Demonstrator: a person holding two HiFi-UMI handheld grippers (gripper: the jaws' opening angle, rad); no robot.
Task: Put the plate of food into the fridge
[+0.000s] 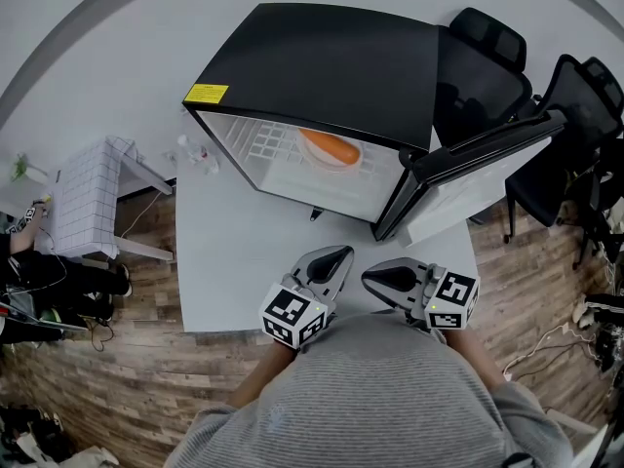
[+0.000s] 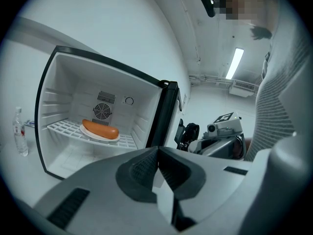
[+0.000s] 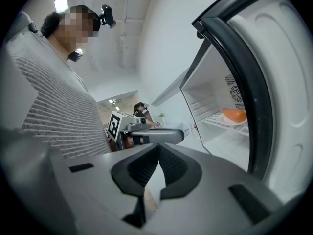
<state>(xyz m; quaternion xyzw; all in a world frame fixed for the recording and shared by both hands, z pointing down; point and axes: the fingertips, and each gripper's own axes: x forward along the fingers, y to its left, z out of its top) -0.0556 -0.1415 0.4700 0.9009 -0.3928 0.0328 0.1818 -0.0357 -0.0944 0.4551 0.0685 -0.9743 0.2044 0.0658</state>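
A white plate with an orange sausage (image 1: 330,149) rests on the wire shelf inside the open black mini fridge (image 1: 322,66). In the left gripper view the plate (image 2: 100,130) lies on the shelf in front of the rear fan. The right gripper view shows the plate (image 3: 234,115) past the door edge. My left gripper (image 1: 333,257) hovers over the table in front of the fridge, shut and empty. My right gripper (image 1: 383,279) is beside it, near the open door (image 1: 468,169), also shut with nothing between its jaws.
The fridge stands on a white table (image 1: 234,261). Small bottles (image 1: 195,151) stand left of the fridge, and one bottle (image 2: 19,131) shows in the left gripper view. Black office chairs (image 1: 487,66) are behind the door. A white grid stand (image 1: 88,198) is on the floor at left.
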